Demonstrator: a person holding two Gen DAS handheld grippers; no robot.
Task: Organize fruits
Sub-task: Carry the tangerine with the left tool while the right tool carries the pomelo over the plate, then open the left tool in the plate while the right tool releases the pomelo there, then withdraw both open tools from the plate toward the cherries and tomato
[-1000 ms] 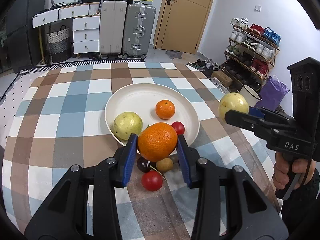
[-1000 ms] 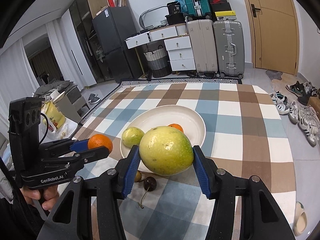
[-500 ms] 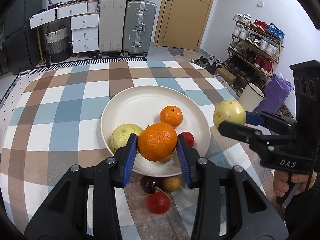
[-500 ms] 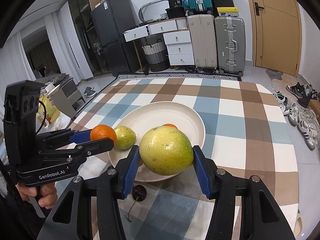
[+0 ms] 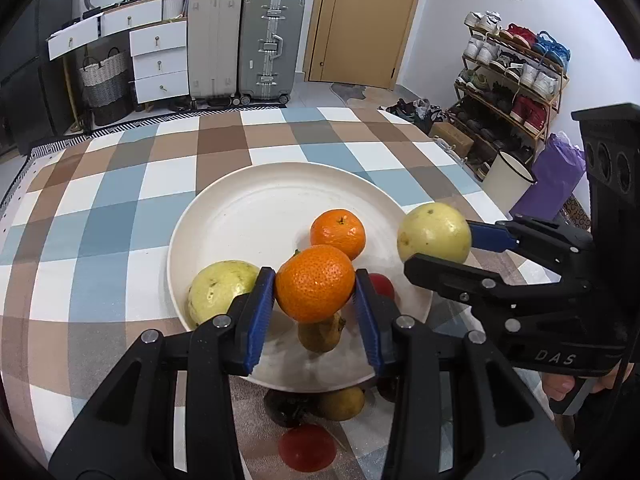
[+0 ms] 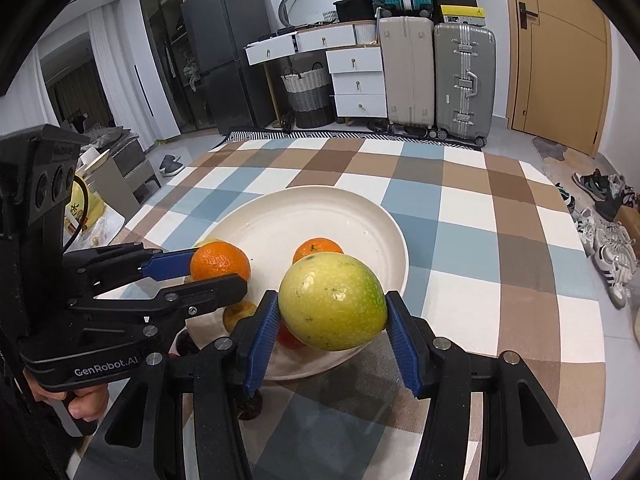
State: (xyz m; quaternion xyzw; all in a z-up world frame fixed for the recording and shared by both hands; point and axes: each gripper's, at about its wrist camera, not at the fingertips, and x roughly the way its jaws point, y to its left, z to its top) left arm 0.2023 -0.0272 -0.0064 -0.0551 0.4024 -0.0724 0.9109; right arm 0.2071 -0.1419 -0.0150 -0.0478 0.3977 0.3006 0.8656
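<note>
My left gripper [image 5: 315,300] is shut on an orange [image 5: 315,283], held just above the near part of the white plate [image 5: 256,208]. My right gripper [image 6: 332,320] is shut on a yellow-green guava [image 6: 333,301] over the plate's [image 6: 360,216] near right rim. On the plate lie a second orange [image 5: 338,233], another guava [image 5: 222,286], a red tomato [image 5: 382,285] and a small brown fruit [image 5: 321,334]. In the right wrist view the left gripper [image 6: 218,270] with its orange [image 6: 219,261] shows at the left.
On the checked tablecloth [image 5: 120,200] in front of the plate lie a red tomato [image 5: 307,447], a dark cherry [image 5: 289,411] and a small brown fruit [image 5: 342,402]. Suitcases [image 5: 272,46], drawers and a shoe rack [image 5: 516,76] stand beyond the table.
Both grippers have moved forward and down over the plate with their fruits still held. The loose fruits on the cloth now sit lower in the left wrist view.
</note>
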